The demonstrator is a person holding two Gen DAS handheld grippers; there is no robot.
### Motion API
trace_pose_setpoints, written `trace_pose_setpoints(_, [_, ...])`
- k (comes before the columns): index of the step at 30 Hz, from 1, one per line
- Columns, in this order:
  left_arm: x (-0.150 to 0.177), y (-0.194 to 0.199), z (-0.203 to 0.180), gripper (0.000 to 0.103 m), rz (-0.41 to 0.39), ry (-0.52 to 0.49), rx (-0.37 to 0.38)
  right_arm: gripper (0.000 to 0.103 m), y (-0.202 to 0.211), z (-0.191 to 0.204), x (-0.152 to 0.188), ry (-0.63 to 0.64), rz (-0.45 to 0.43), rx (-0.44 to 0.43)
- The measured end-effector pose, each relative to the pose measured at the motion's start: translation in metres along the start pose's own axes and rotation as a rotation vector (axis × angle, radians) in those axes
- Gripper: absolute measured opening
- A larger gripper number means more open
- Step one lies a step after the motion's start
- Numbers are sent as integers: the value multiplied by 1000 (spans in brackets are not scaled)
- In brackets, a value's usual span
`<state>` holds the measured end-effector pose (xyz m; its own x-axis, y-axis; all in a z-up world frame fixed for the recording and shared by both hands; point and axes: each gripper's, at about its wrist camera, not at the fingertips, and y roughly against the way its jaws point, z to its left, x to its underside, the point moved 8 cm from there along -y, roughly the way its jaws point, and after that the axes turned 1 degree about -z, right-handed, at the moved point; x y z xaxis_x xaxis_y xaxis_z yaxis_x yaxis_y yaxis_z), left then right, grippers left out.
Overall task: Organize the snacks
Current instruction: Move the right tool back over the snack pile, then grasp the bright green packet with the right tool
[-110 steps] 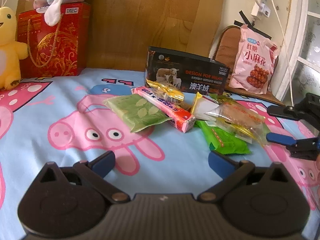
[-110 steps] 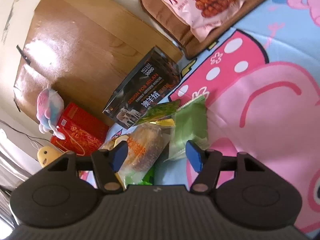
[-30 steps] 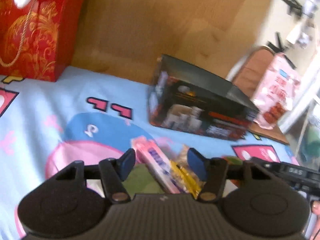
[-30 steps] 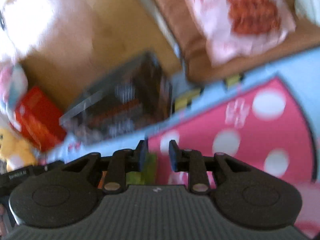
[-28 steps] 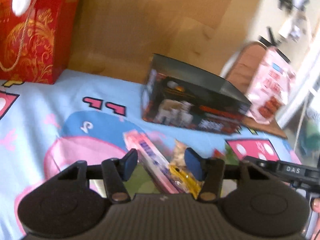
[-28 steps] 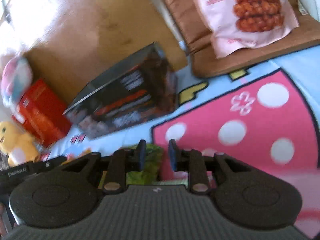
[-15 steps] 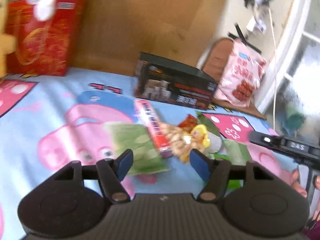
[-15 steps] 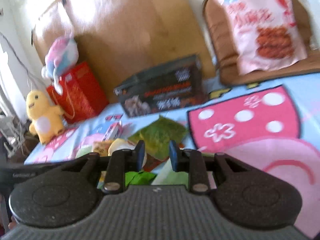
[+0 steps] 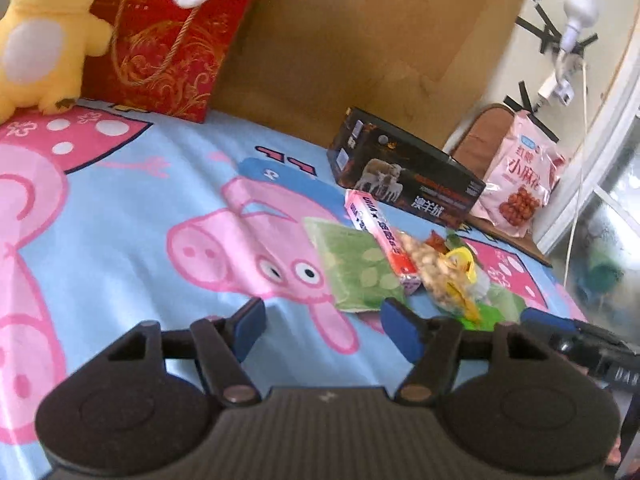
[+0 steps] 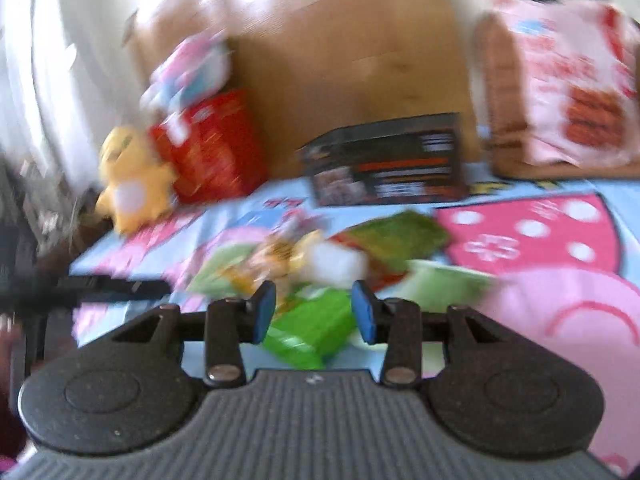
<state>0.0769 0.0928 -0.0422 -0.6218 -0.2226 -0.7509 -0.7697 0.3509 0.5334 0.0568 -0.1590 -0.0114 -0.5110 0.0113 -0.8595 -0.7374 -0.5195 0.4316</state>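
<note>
Your right wrist view is motion-blurred: the black box's (image 10: 386, 162) print is unreadable, and the snack pile's (image 10: 320, 256) packets smear together.

We see daylight in both views, bright and fairly soft. In the left wrist view the window (image 9: 608, 216) at three o'clock glows washed out, and the picture is mostly sharp, though straight lines bow toward the rim. The right wrist view is smeared by motion blur: the pink snack bag (image 10: 568, 92) at one o'clock is unreadable, and glare whitens the wooden board (image 10: 328, 40) at twelve o'clock.
</note>
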Motion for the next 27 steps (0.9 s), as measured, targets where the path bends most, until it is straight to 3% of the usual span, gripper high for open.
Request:
trace_pose_setpoints(2, [2,-1,-4,71,-12,-30,-7,61,-10,16,8,74,22,5])
trace_pose_setpoints(5, [4,-1,-8,74,-16,-57,-19,87,-23,18,21,113,50,106])
trace_pose_setpoints(8, [4,-1,-7,75,-18,-55,-15,86,-34,16,30,142,76,165])
trace_pose_setpoints(9, [4,0,-6,75,-19,-50,-10,83,-36,16,30,151,72,176])
trace_pose_setpoints(11, [4,1,-5,75,-21,-37,0,55,-35,16,29,151,78,159])
trace_pose_setpoints(12, [4,1,-4,75,-23,-29,6,53,-34,15,31,153,81,156])
trace_pose_setpoints(15, [3,3,-2,75,-26,-7,31,30,-25,20,33,186,110,104])
trace_pose_setpoints(16, [2,3,-2,75,-26,2,41,14,-21,25,36,181,134,49])
trace_pose_setpoints(19, [2,5,-1,75,-22,21,67,11,-14,45,48,106,224,-181])
trace_pose_setpoints(21, [2,7,-1,73,-16,37,92,13,-13,58,53,144,226,-230])
trace_pose_setpoints(24, [5,14,-5,73,-2,68,149,26,-11,54,45,173,181,-182])
trace_pose_setpoints(26, [7,19,-13,73,10,72,203,53,-9,43,38,191,147,-113])
trace_pose_setpoints(27, [8,20,-20,73,21,62,234,61,-7,37,34,208,127,-76])
